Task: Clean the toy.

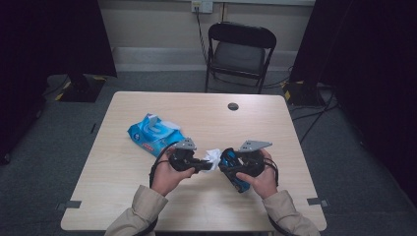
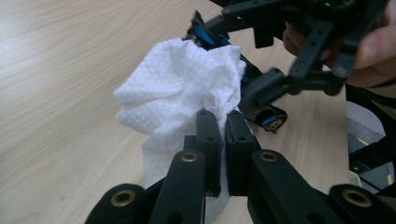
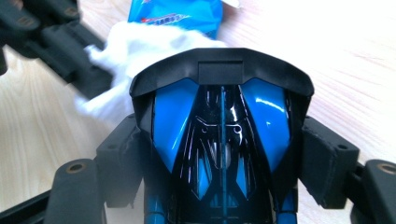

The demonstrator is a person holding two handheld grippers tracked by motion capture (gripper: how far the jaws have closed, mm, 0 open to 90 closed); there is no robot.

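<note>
Status: wiping in progress. The left tool is clamped tight on a crumpled white wet wipe; jaws nearly together w/ the cloth pinched between the pads. The right tool grips a blue-and-black toy car across its body, pads pressing both flanks, jaws set wide to suit. Both are held above the desk, near its front edge, betw. the two hands. The wipe touches the car's rear end by the black spoiler.

Done: one wipe is out of the blue wipes pack, which lies on the desk left of the tools w/ its flap raised. Car is picked up and presented.

Left, approx.: coverage of remaining body surfaces can't be judged; car's paint reads glossy in the right gripper view. Set-down of car and wipe not yet done.
</note>
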